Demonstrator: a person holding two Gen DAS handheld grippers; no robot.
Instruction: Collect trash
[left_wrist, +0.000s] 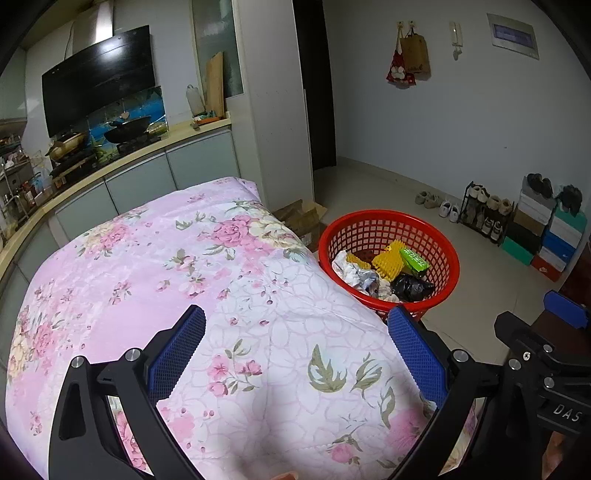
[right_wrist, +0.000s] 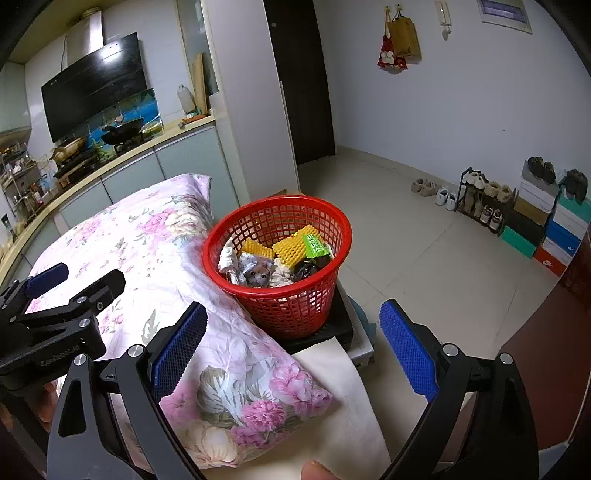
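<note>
A red mesh basket (left_wrist: 421, 229) (right_wrist: 295, 317) stands beside the right edge of a pink floral quilt (left_wrist: 184, 266) (right_wrist: 147, 240). Inside lie yellow foam netting (left_wrist: 388, 263) (right_wrist: 291, 249), a green wrapper (left_wrist: 414, 258) (right_wrist: 314, 246), crumpled paper (left_wrist: 351, 271) (right_wrist: 255, 271) and a black bag (left_wrist: 412, 287) (right_wrist: 308, 268). My left gripper (left_wrist: 297, 350) hovers open over the quilt, with nothing between its blue pads. My right gripper (right_wrist: 293, 347) is open too, just short of the basket, empty.
The basket rests on a black base (right_wrist: 332, 332) over a white box. A kitchen counter (left_wrist: 122, 158) with a stove runs along the left. A shoe rack (left_wrist: 484, 210) and stacked shoeboxes (left_wrist: 543, 236) line the right wall. Tiled floor (right_wrist: 424, 251) lies beyond the basket.
</note>
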